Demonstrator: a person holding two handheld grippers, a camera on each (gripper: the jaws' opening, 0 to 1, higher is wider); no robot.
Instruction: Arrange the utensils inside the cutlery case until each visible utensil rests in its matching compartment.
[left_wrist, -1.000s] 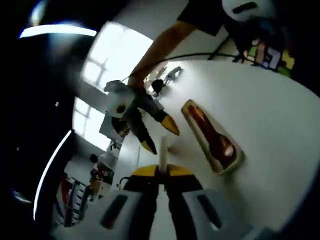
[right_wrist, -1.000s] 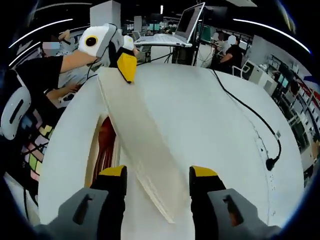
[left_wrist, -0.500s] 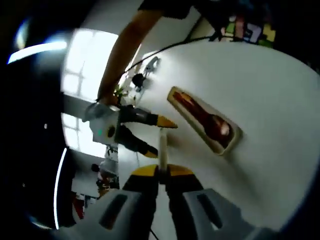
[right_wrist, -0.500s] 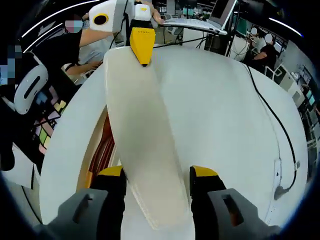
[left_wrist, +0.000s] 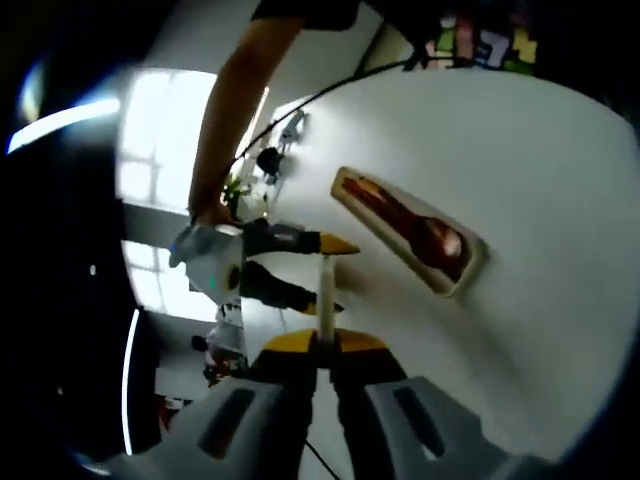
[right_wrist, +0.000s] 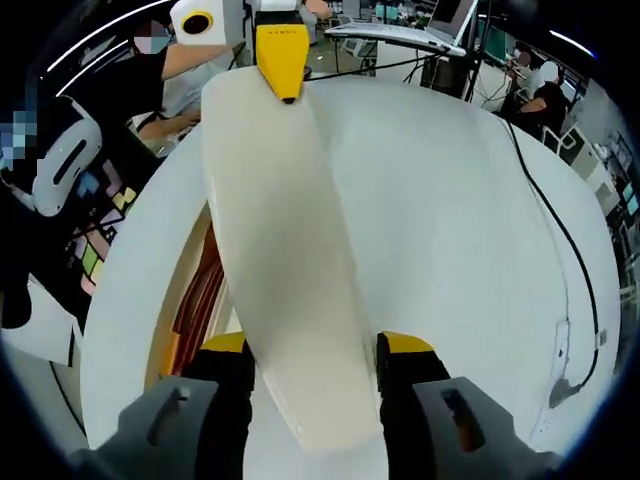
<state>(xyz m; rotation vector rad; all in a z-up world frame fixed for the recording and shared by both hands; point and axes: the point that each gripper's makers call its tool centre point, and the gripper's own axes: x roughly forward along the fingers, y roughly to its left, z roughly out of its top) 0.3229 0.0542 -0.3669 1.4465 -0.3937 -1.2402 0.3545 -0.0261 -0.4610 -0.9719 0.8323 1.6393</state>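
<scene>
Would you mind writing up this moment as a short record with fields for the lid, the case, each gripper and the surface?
lid: long cream lid held above the table, seen edge-on in the left gripper view
case: open cutlery case lying on the table, reddish-brown utensils inside; which compartments, too blurred to tell
left gripper: shut on the lid's one end
right gripper: jaws either side of the lid's other end, contact unclear
surface: white table, black cable along its far side

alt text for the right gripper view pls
A long cream lid hangs above a round white table, pinched at its far end by the left gripper, its near end between the right gripper's jaws. Beneath lies the open cutlery case.
</scene>
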